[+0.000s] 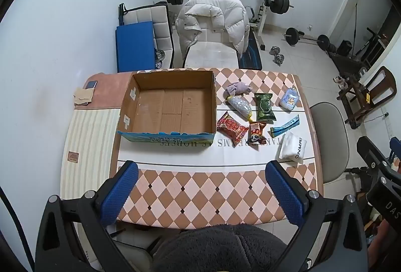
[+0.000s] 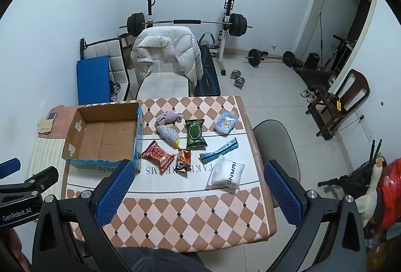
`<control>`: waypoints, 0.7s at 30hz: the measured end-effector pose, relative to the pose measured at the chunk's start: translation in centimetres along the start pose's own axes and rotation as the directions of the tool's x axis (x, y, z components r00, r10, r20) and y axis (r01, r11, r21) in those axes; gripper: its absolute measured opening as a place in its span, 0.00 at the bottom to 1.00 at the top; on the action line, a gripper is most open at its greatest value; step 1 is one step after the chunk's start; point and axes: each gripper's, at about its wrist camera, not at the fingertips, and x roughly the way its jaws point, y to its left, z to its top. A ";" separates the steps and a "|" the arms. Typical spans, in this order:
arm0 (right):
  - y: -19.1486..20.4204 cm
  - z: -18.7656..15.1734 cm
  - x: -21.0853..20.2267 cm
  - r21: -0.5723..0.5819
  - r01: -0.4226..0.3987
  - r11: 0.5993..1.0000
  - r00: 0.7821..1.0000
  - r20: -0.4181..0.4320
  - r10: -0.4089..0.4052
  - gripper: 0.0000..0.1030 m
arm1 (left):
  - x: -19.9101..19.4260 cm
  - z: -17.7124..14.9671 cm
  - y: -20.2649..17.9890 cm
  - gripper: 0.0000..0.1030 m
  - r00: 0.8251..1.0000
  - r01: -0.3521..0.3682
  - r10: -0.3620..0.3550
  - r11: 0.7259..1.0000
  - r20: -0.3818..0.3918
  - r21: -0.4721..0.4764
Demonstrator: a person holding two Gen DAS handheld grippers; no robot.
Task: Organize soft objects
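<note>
An open, empty cardboard box [image 1: 173, 106] [image 2: 102, 136] stands on the table's left half. To its right lie several soft items: a purple cloth [image 1: 236, 88] [image 2: 169, 117], a silvery bead bag [image 1: 239, 106] [image 2: 168, 135], a green wipes pack [image 1: 264, 107] [image 2: 195, 133], a light-blue pouch [image 1: 290, 98] [image 2: 225, 124], a red snack bag [image 1: 231, 129] [image 2: 158, 155], a panda snack bag [image 1: 257, 135] [image 2: 183, 160], a blue tube [image 1: 285, 126] [image 2: 219, 150] and a white tissue pack [image 1: 292, 147] [image 2: 226, 174]. My left gripper [image 1: 201, 194] and right gripper [image 2: 200, 193] hover open and empty over the table's near edge.
The checkered table [image 1: 208, 191] has a phone [image 1: 90, 84] and a cloth [image 1: 84, 95] at its far left. A chair with a white jacket [image 1: 213, 21] stands behind it, a grey chair [image 2: 275, 144] at its right. Weights and a bench fill the back.
</note>
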 end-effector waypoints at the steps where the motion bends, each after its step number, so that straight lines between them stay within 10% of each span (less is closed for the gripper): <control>1: 0.0 0.0 -0.1 0.004 -0.002 1.000 1.000 0.009 0.002 1.00 | 0.0 0.0 0.0 1.00 1.000 -0.008 0.008 1.000 -0.004 0.003; 21: 0.0 -0.2 -0.2 0.000 0.002 1.000 1.000 0.011 -0.002 1.00 | -0.3 1.0 0.1 1.00 1.000 -0.015 0.015 1.000 0.017 0.006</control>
